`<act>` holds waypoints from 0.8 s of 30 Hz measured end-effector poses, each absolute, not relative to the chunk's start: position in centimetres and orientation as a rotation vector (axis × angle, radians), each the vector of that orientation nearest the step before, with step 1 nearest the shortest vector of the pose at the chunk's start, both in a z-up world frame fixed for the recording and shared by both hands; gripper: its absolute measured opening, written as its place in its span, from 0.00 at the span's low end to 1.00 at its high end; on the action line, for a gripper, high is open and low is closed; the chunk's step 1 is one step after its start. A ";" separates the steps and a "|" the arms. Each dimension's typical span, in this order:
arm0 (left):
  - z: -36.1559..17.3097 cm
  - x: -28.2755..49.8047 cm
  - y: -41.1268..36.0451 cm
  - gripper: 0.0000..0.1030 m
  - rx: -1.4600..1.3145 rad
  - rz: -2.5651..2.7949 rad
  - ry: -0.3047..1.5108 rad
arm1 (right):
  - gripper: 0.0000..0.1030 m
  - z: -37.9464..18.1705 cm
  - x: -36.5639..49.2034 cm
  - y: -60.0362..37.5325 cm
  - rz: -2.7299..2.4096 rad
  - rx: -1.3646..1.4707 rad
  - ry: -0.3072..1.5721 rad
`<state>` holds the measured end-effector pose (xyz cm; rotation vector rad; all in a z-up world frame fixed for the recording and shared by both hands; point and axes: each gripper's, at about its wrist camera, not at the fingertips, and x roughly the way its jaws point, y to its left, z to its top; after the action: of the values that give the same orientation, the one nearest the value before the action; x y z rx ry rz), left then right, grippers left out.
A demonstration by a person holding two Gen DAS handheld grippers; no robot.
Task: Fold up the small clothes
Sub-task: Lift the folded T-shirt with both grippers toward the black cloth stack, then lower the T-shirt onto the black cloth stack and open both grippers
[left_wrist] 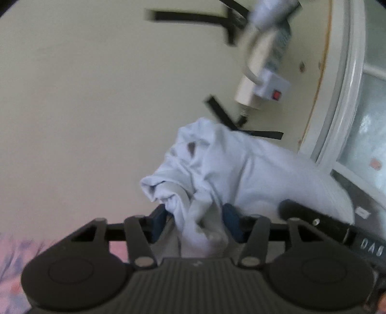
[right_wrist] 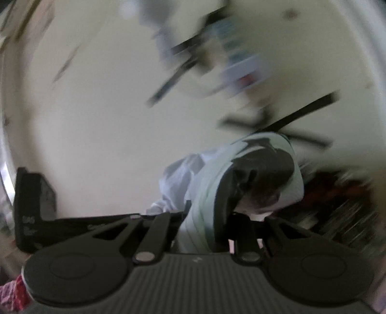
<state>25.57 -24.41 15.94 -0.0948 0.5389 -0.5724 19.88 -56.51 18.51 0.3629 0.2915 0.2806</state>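
Observation:
A pale blue-white small garment [left_wrist: 231, 166] is bunched up over the cream table [left_wrist: 84, 108]. My left gripper [left_wrist: 196, 225] is shut on a gathered fold of it, and the cloth spreads forward and right from the blue pads [left_wrist: 158, 223]. In the blurred right wrist view the same garment [right_wrist: 205, 183] shows a pale green edge and a dark printed patch [right_wrist: 263, 174]. My right gripper [right_wrist: 210, 227] is shut on that edge. The left gripper's black body [right_wrist: 33, 210] shows at the left of the right wrist view.
Black tape marks [left_wrist: 190, 18] lie on the table. A white power strip with a red switch [left_wrist: 267, 87] lies at the far right. A window frame [left_wrist: 345, 96] borders the right side. Pink patterned cloth [left_wrist: 14, 263] sits at the lower left.

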 end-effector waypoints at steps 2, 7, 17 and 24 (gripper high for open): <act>14.1 28.1 -27.4 0.55 -0.059 -0.550 0.574 | 0.17 16.9 21.9 -59.4 0.160 0.383 0.342; 7.5 32.3 -30.1 0.56 -0.086 -0.481 0.767 | 0.08 11.4 24.1 -63.0 0.069 0.498 0.477; 9.6 22.8 -21.9 0.68 -0.051 -0.468 0.666 | 0.52 13.3 9.3 -58.5 -0.012 0.319 0.314; 7.4 11.7 -14.9 0.70 0.033 -0.501 0.742 | 0.52 8.3 -0.2 -52.1 0.077 0.406 0.506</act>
<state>11.68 -14.89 7.35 0.0331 0.7416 -0.5013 -0.17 -52.12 8.27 0.4055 0.5056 0.0773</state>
